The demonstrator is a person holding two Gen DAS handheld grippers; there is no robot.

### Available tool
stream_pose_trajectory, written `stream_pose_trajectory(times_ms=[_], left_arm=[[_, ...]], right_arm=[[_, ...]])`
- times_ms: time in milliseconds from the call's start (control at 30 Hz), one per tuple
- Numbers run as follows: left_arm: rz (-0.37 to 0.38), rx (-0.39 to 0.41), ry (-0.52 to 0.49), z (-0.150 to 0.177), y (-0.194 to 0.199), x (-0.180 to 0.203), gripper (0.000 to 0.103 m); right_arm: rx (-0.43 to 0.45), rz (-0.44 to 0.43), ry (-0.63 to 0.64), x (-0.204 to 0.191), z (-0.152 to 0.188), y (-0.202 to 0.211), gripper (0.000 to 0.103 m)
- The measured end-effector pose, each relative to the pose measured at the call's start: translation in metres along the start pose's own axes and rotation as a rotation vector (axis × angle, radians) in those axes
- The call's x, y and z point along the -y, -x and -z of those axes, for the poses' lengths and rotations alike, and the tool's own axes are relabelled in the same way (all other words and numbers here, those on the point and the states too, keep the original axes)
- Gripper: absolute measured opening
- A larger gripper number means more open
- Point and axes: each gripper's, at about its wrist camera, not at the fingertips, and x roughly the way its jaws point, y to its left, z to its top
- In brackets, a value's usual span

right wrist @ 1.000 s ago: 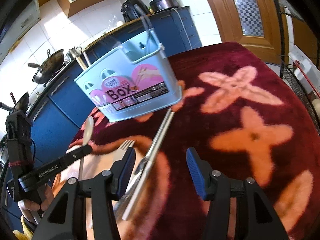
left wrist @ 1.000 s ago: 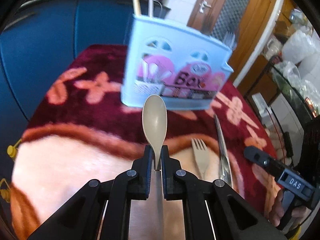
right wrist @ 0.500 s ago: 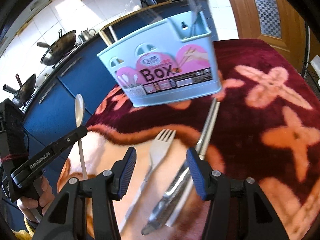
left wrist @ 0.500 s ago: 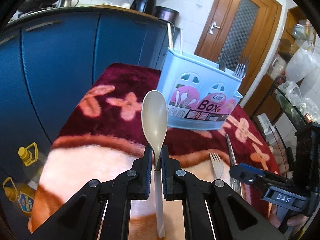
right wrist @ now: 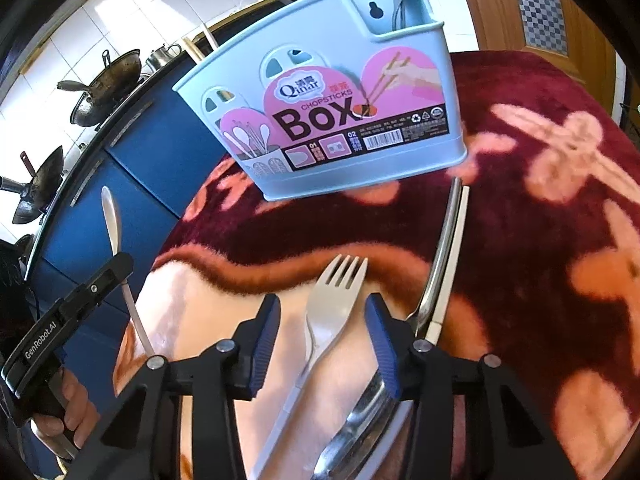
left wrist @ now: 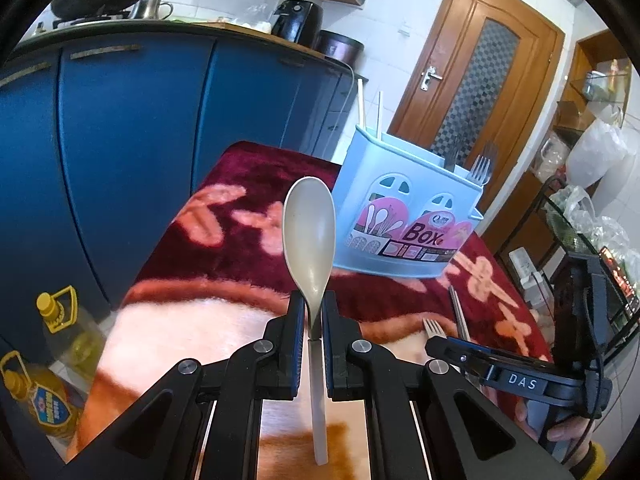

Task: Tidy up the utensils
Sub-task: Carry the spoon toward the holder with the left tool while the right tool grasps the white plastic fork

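Note:
My left gripper (left wrist: 311, 312) is shut on a beige plastic spoon (left wrist: 309, 232), held upright above the table, bowl up. It also shows in the right wrist view (right wrist: 116, 236) at the left. A light blue utensil box (left wrist: 404, 216) labelled "Box" stands on the red floral cloth, holding forks and chopsticks; it also shows in the right wrist view (right wrist: 328, 108). My right gripper (right wrist: 324, 344) is open, its jaws on either side of a beige plastic fork (right wrist: 336, 296) lying on the cloth. A steel spoon (right wrist: 436, 268) and a pale chopstick (right wrist: 454, 248) lie just right of it.
The red and orange floral cloth (right wrist: 540, 240) covers the table. Blue cabinets (left wrist: 128, 140) stand behind and left of it. Oil bottles (left wrist: 44, 392) stand on the floor at the left. A wooden door (left wrist: 484, 92) is behind the box. Woks (right wrist: 104, 88) sit on the counter.
My left gripper has lifted the beige spoon higher and drawn back from the box. My right gripper has moved left and forward over the fork, jaws still open.

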Motion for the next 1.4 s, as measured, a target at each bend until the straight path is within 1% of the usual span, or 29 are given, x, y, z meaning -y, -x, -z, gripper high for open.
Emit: stream_pose_trajectory(times_ms=[100,133,200,267,333,367,567,667,767,1033,1200,1300,1400], left_arm=[[0.005,-0.002,0.005,0.001,-0.001,0.001,0.008],[0.006,-0.003,0.005,0.001,-0.001,0.001,0.008],[0.005,-0.001,0.002,0.001,0.0,0.002,0.008],[0.006,0.002,-0.002,0.0,0.002,0.003,0.008],[0.006,0.006,-0.005,-0.001,0.004,0.005,0.008],[0.006,0.008,-0.007,-0.001,0.004,0.006,0.008],[0.013,0.016,-0.013,-0.004,0.008,0.01,0.008],[0.02,0.024,-0.017,-0.006,0.012,0.014,0.008],[0.024,0.038,-0.027,-0.007,0.016,0.018,0.008],[0.033,0.066,-0.061,-0.014,0.027,0.036,0.007],[0.04,0.104,-0.083,-0.022,0.035,0.046,0.007],[0.038,0.124,-0.096,-0.03,0.036,0.053,0.007],[0.033,0.15,-0.109,-0.04,0.038,0.058,0.007]], right_arm=[[-0.003,-0.031,-0.024,0.004,-0.005,-0.003,0.044],[-0.009,-0.04,-0.037,0.006,-0.006,-0.006,0.042],[-0.011,-0.047,-0.05,0.009,-0.009,-0.008,0.035],[-0.013,-0.049,-0.061,0.013,-0.011,-0.01,0.018],[-0.02,-0.075,-0.085,0.018,-0.011,-0.011,0.012],[-0.021,-0.088,-0.098,0.02,-0.011,-0.011,0.011],[0.006,-0.166,-0.134,0.024,-0.006,0.0,0.007],[0.044,-0.2,-0.129,0.022,-0.007,0.013,0.006],[0.103,-0.219,-0.114,0.017,-0.007,0.031,0.006],[0.238,-0.208,-0.089,0.015,-0.011,0.074,0.006],[0.329,-0.184,-0.074,0.015,-0.019,0.096,0.006],[0.365,-0.175,-0.076,0.019,-0.021,0.104,0.006],[0.382,-0.178,-0.082,0.025,-0.023,0.11,0.006]])
